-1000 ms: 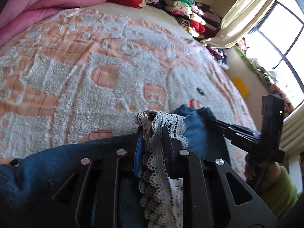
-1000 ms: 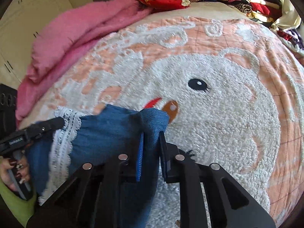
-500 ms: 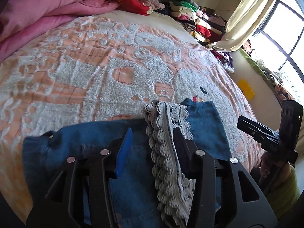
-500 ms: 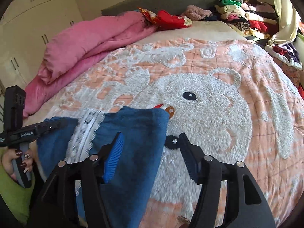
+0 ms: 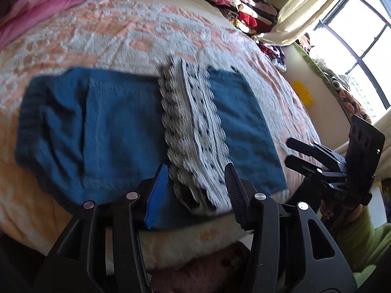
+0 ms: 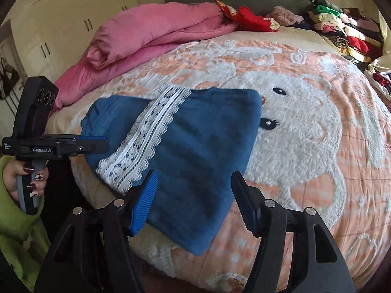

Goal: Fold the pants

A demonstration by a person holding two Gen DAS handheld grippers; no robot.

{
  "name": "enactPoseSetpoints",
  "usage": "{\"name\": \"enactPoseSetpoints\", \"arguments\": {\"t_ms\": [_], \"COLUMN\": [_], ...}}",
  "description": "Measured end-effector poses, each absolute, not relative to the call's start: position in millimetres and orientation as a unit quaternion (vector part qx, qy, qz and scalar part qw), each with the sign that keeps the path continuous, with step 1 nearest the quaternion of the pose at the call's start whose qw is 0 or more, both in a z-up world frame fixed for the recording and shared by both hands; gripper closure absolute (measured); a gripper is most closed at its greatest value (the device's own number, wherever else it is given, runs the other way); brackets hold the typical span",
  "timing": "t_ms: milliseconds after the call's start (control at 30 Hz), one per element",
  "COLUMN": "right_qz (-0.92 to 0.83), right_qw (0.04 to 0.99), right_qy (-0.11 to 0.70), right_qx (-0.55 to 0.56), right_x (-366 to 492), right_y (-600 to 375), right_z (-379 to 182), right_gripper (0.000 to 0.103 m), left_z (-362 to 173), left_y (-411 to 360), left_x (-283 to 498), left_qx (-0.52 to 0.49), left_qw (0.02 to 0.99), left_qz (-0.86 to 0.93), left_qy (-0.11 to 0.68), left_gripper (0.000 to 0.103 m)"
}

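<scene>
Folded blue denim pants point(image 5: 117, 127) with a white lace band point(image 5: 193, 127) lie flat near the front edge of the bed. My left gripper point(image 5: 195, 171) is open just above the near end of the lace and holds nothing. In the right wrist view the same pants point(image 6: 210, 127) and lace point(image 6: 146, 141) lie ahead of my right gripper point(image 6: 194, 175), which is open and empty over the near blue edge. Each gripper shows in the other's view: the right gripper point(image 5: 290, 151) off the pants' right side, the left gripper point(image 6: 105, 144) at their left end, held by a hand in a green sleeve point(image 6: 14, 219).
An orange and white fleece blanket point(image 6: 305, 122) with a bear pattern covers the bed. A pink duvet point(image 6: 146, 36) is bunched at the far left. Stacked clothes point(image 6: 342, 29) sit at the far right corner. A window point(image 5: 361, 48) and curtain are on the right.
Both grippers let go of the pants' folded end and opened. They drew back toward the bed's front edge, and the pants now lie flat on the blanket.
</scene>
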State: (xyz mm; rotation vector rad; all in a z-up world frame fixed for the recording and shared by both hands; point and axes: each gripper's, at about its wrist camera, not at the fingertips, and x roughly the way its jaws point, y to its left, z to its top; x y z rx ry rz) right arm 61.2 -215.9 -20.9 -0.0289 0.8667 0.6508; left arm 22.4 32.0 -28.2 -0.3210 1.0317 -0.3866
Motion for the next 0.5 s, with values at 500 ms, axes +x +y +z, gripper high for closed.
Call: {"name": "enactPoseSetpoints", "arguments": {"t_ms": [500], "right_qz": [0.301], "right_qw": [0.847], "right_qy": [0.438], "right_qx": [-0.015], "right_x": [55.8], "right_y": [-212.5], "right_z": [-37.5], "right_gripper": [0.042], "left_z": [-43.5], "left_y": [13.1], "left_x": [17.8], "left_qx": [-0.134], "left_qw": [0.828], "left_qz": [-0.195], "left_qy": [0.508], "left_gripper": [0.096]}}
